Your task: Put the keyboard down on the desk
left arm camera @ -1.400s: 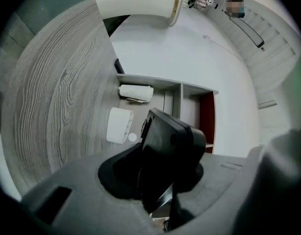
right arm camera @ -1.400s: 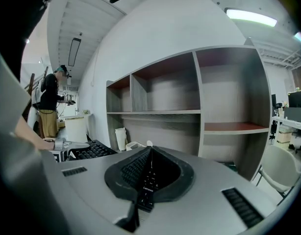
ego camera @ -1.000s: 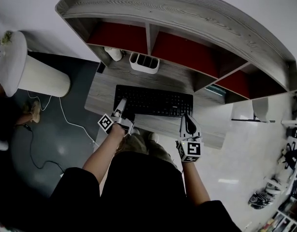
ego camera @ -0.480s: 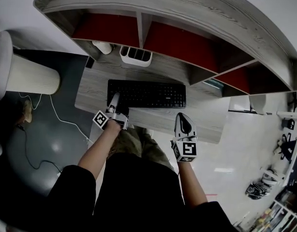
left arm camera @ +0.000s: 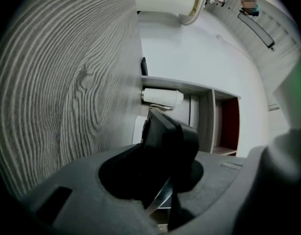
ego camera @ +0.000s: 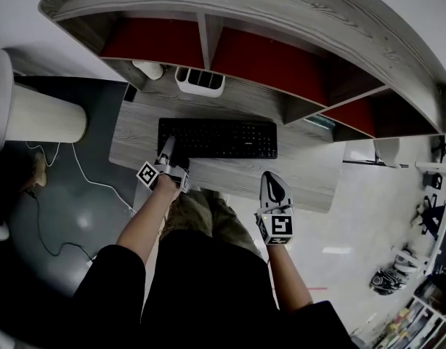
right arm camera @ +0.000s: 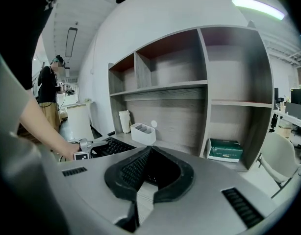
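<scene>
Here, the keyboard sits low across the tabletop, pinched at its left end.
The grey wood-grain tabletop fills the middle of the head view. The black keyboard lies flat across it, long axis running left to right in the frame; whether it already rests on the surface I cannot tell. The left hand-held gripper, at the keyboard's lower left corner, is clamped narrowly on that end. The right hand-held gripper, at lower right by the tabletop's near edge, has its jaws together on nothing and is apart from the keyboard, so letting go looks to be the left's job alone.
</scene>
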Available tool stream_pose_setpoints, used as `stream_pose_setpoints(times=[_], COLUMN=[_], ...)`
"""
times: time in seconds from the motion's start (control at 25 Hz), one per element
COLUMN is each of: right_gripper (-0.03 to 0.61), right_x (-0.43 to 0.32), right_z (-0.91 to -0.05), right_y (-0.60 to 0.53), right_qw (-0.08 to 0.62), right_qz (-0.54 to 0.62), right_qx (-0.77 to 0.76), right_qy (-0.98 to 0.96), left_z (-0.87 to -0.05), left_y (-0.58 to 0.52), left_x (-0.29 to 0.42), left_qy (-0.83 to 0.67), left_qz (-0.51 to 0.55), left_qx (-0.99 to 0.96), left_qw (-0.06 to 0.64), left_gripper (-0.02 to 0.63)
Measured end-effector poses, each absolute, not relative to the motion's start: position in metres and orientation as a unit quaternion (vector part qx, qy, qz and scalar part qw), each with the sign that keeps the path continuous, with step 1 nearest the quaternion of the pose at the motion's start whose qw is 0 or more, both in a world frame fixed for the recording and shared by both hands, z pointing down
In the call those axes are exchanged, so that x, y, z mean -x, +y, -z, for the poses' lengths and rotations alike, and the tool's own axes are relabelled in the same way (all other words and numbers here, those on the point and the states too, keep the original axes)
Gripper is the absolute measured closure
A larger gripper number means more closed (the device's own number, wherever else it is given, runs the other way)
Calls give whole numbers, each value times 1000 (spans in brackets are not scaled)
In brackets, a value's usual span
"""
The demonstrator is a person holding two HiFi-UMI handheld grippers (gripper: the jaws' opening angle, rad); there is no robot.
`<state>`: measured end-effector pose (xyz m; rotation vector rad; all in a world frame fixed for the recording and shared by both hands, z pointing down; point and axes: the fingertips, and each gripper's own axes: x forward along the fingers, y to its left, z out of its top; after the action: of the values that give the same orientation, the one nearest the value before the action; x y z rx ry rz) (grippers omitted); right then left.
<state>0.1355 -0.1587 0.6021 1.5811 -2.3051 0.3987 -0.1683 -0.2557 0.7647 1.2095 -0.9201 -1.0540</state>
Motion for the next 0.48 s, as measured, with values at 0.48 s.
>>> stream_pose_setpoints(times=[0.48], right_gripper=[565], right_x=[-133], right_z=[-613], right_y=[-147], right_qw=[189], right_qz=[-116], right_qx=[-536], right_qy=[-815], left_z=[-803], left_y=[-243], left_x=[162], left_qy=[-507], left_qz=[255], left_qx=[-575], left_qw=[590], left_gripper=[482])
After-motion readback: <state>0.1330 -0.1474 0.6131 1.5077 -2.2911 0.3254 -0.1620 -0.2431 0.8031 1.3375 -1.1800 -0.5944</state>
